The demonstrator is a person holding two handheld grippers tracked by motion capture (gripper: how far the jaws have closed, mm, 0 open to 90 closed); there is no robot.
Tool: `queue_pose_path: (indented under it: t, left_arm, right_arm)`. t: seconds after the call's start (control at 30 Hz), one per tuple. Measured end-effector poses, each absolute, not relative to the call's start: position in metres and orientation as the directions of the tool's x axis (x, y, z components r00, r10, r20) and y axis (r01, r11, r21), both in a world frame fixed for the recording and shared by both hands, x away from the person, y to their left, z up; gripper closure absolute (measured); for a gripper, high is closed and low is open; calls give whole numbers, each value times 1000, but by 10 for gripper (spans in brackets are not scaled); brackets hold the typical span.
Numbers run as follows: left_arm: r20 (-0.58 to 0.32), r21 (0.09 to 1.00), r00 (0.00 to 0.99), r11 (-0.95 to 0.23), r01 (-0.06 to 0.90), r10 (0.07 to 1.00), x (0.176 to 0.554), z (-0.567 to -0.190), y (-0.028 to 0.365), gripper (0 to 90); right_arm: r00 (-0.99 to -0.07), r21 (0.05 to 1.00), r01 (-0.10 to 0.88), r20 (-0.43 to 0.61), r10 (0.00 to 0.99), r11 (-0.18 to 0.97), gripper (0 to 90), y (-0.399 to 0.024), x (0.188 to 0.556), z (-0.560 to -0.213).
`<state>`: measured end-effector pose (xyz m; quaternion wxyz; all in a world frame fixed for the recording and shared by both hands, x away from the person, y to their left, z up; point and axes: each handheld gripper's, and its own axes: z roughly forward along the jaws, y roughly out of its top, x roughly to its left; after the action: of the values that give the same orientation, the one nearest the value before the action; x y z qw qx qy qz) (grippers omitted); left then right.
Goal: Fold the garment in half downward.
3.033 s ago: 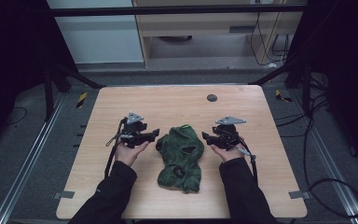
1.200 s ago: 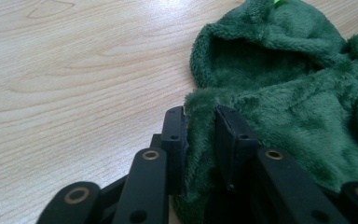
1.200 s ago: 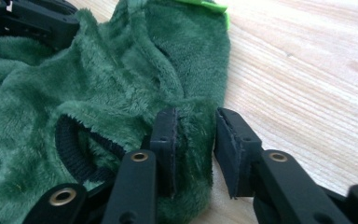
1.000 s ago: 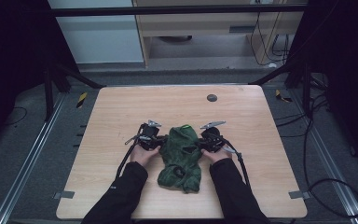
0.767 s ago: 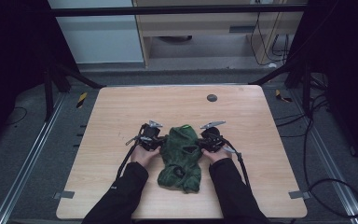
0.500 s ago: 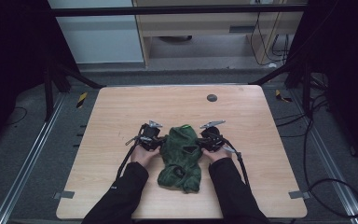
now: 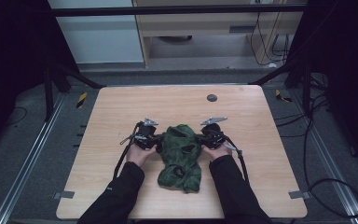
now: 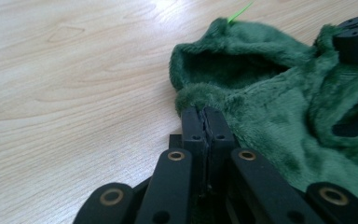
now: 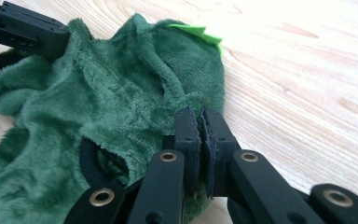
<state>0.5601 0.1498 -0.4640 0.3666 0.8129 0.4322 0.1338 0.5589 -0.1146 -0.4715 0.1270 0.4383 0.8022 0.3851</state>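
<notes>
1. The bench (image 7: 121, 121) is the biggest thing I have in front of me: a pale wood top on dark flooring.
2. On it, near the front edge and about midway across, lies the green plush garment (image 7: 181, 156), crumpled, with its long side running toward me. Black ribbed trim shows at one of its openings in the right gripper view, and a small bright green tab pokes up at the far edge.
3. My left hand-held gripper (image 7: 157, 142) sits at the garment's upper left edge. In the left gripper view its jaws have just been closing and now stand pinched together on a fold of the fuzzy hem, so it is grasping the garment (image 8: 261, 98).
4. My right hand-held gripper (image 7: 199, 139) sits at the upper right edge. Its jaws have also just been closing and now clamp the fabric rim, with a thin strip of plush between the pads (image 9: 200, 135).
5. A small dark round disc (image 7: 211, 98) rests on the bench well beyond the garment.
</notes>
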Motion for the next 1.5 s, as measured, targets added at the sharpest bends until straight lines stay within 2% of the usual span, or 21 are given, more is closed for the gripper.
queue_pose_path:
  t: [0.43, 1.17, 1.5]
  left_arm:
    - [-98, 750, 631, -360, 555, 770, 534, -443, 158, 888]
    - [-97, 782, 657, -351, 516, 748, 502, -429, 164, 887]
    - [-109, 787, 673, -350, 508, 731, 478, -425, 172, 887]
  right_arm:
    - [-628, 778, 542, 124, 768, 318, 857, -119, 541, -451]
    - [-677, 834, 457, 101, 729, 309, 856, -123, 512, -434]
    - [-709, 835, 429, 76, 701, 343, 854, -118, 498, -432]
